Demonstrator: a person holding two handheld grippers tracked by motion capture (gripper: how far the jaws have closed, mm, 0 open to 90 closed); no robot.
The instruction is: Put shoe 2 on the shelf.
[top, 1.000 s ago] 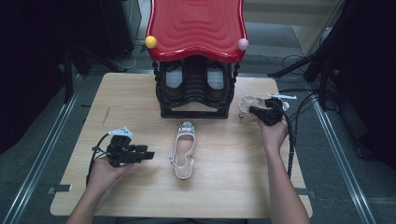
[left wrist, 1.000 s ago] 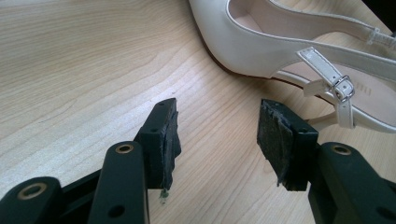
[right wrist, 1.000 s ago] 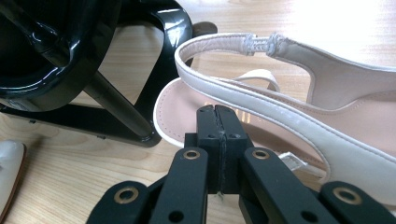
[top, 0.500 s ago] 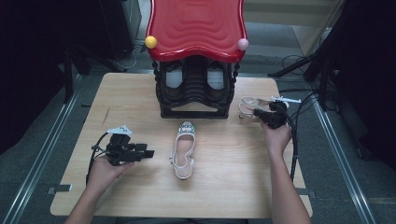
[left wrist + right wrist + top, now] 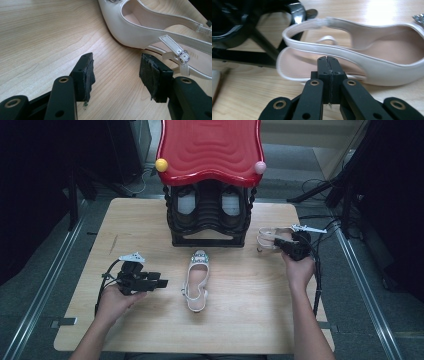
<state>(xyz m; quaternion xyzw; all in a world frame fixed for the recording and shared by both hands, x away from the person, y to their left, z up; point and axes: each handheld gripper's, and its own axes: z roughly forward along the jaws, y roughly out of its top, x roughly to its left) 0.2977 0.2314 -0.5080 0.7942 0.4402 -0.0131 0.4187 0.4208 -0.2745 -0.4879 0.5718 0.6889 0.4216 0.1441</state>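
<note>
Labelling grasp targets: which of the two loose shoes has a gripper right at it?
The right shoe, beside the rack. The shut right gripper is at its side; whether it pinches the edge is unclear. The centre shoe lies apart from the open left gripper.

white slingback shoe (image 5: pixel 196 279), sandal (image 5: pixel 267 239), both flat on table

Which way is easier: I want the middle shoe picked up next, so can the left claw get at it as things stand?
Probably yes. The left claw is open, aimed at the middle shoe, with only bare table between them.
</note>
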